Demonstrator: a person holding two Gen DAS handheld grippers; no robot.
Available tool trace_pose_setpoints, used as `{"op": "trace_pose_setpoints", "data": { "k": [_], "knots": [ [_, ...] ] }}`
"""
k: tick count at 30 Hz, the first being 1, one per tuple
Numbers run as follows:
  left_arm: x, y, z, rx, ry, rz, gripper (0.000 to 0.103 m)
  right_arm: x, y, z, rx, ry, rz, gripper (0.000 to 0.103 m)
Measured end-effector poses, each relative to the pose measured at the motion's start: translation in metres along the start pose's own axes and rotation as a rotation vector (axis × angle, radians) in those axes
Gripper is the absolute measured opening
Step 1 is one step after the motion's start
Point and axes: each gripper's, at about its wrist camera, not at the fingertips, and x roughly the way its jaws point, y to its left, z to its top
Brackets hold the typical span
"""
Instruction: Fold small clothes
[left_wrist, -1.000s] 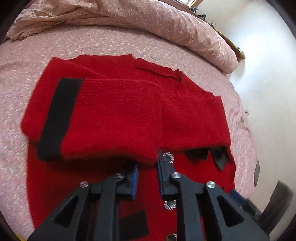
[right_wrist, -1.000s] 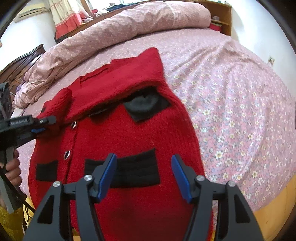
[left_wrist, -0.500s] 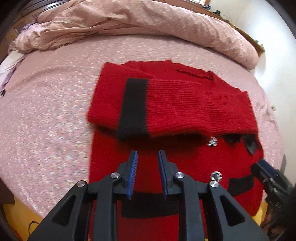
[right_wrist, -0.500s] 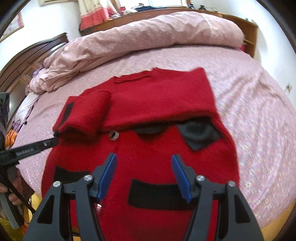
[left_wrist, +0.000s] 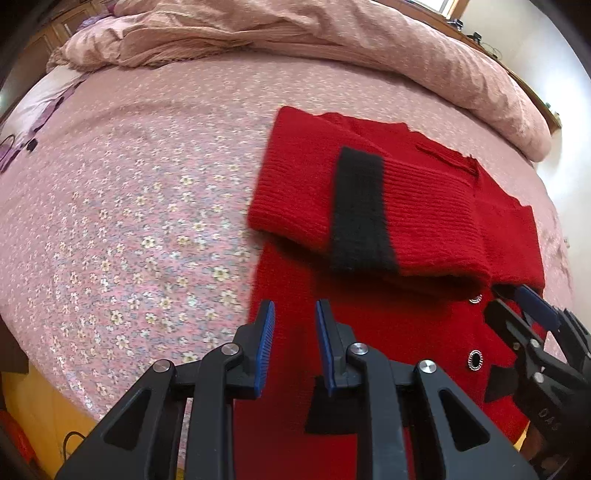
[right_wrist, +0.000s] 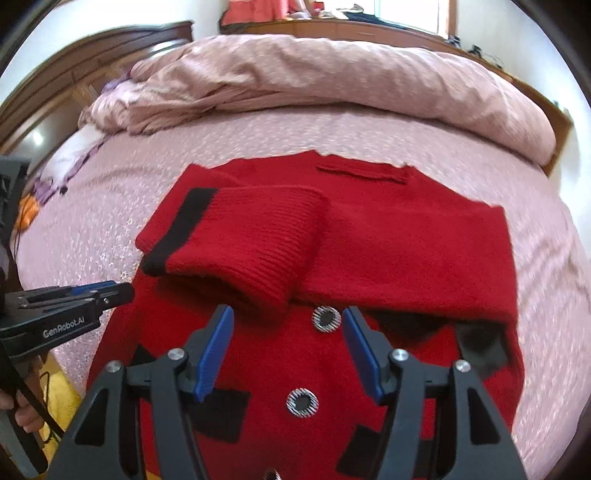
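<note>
A small red knitted cardigan (right_wrist: 406, 251) with black trim and round buttons lies flat on the bed. Both sleeves are folded across its chest; the left sleeve's black cuff (left_wrist: 358, 218) lies on top. My left gripper (left_wrist: 293, 332) is open a little and empty, hovering over the cardigan's lower left edge (left_wrist: 280, 280). My right gripper (right_wrist: 288, 350) is open wide and empty, over the button line (right_wrist: 327, 318) at the cardigan's lower middle. The left gripper also shows in the right wrist view (right_wrist: 110, 291), and the right gripper shows in the left wrist view (left_wrist: 524, 302).
The bed has a pink flowered sheet (left_wrist: 129, 206). A rolled pink duvet (right_wrist: 332, 77) lies along the far side by the wooden headboard (right_wrist: 110, 40). The bed's near edge and yellow floor (left_wrist: 44, 413) lie at the lower left.
My left gripper let go of the folded sleeve, drew back and swung left toward the hem's left edge. My right gripper moved left to the button line, staying open.
</note>
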Motion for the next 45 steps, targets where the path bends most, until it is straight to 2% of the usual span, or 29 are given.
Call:
{"op": "trace_pose_setpoints", "data": {
  "k": [13, 17, 19, 21, 23, 24, 27, 36, 41, 43, 45],
  "knots": [
    [0.004, 0.022, -0.001, -0.064, 0.007, -0.004, 0.016, 0.034, 0.047, 0.024, -0.198, 0.027, -0.086, 0.064],
    [0.003, 0.024, -0.002, -0.071, 0.005, -0.012, 0.016, 0.045, 0.052, 0.028, -0.206, 0.036, -0.092, 0.063],
    [0.002, 0.025, -0.002, -0.073, 0.002, -0.009, 0.016, 0.047, 0.052, 0.030, -0.208, 0.033, -0.086, 0.054],
    [0.002, 0.024, -0.003, -0.074, 0.000, -0.006, 0.016, 0.049, 0.051, 0.032, -0.213, 0.028, -0.083, 0.026],
    [0.001, 0.023, -0.002, -0.074, -0.004, -0.006, 0.016, 0.046, 0.045, 0.035, -0.201, 0.011, -0.081, 0.013],
    [0.000, 0.022, -0.002, -0.072, -0.007, -0.008, 0.016, 0.042, 0.037, 0.038, -0.172, -0.005, -0.066, 0.011],
    [0.000, 0.018, -0.001, -0.065, -0.013, -0.011, 0.016, 0.027, 0.014, 0.048, -0.089, -0.042, -0.032, 0.010],
    [0.007, 0.010, 0.002, -0.051, -0.011, -0.017, 0.016, -0.007, -0.055, 0.051, 0.047, -0.136, -0.069, 0.010],
    [0.021, 0.010, 0.005, -0.051, 0.003, -0.001, 0.016, 0.012, -0.094, 0.034, 0.187, -0.100, -0.005, 0.011],
    [0.025, 0.010, 0.005, -0.043, 0.004, 0.018, 0.016, 0.024, -0.107, 0.025, 0.255, -0.070, 0.011, 0.018],
    [0.032, 0.011, 0.005, -0.031, 0.008, 0.052, 0.016, 0.030, -0.120, 0.017, 0.322, -0.059, 0.025, 0.036]
  ]
}}
